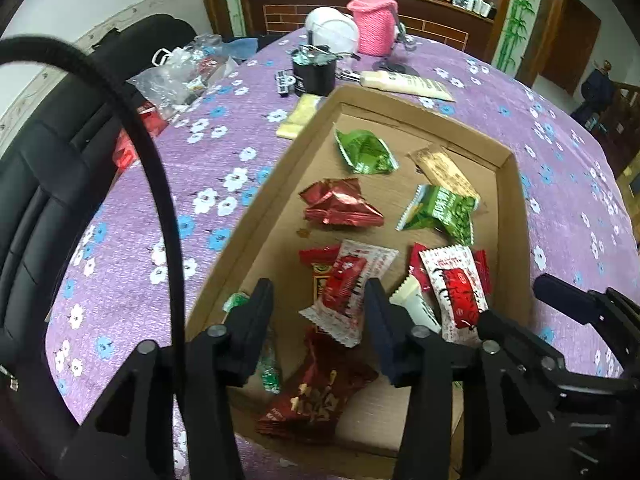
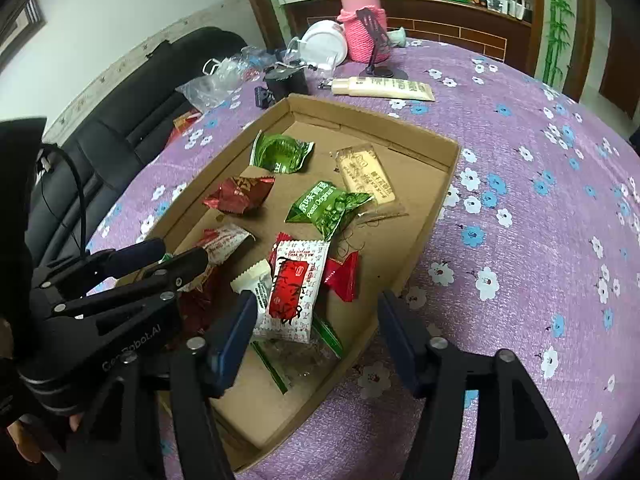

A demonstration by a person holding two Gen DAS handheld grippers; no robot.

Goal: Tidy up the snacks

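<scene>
A shallow cardboard tray (image 1: 510, 200) (image 2: 440, 184) on the purple flowered tablecloth holds several snack packets: green pea packets (image 1: 366, 152) (image 2: 328, 208), a crumpled red packet (image 1: 340, 204) (image 2: 240, 194), a tan biscuit packet (image 1: 444, 170) (image 2: 366, 176), and red-and-white packets (image 1: 352, 292) (image 2: 294, 292). My left gripper (image 1: 320, 308) is open over the tray's near end, its fingers either side of a red-and-white packet without closing on it. My right gripper (image 2: 316, 320) is open and empty over the tray's near right edge, above another red-and-white packet.
Beyond the tray lie a cream tube (image 1: 408, 82) (image 2: 384, 88), a black cup (image 1: 314, 72), a pink knitted jar (image 1: 376, 20) (image 2: 364, 28), a white bowl (image 2: 324, 44) and plastic bags (image 1: 180, 76). A black chair (image 1: 48, 184) stands at the left.
</scene>
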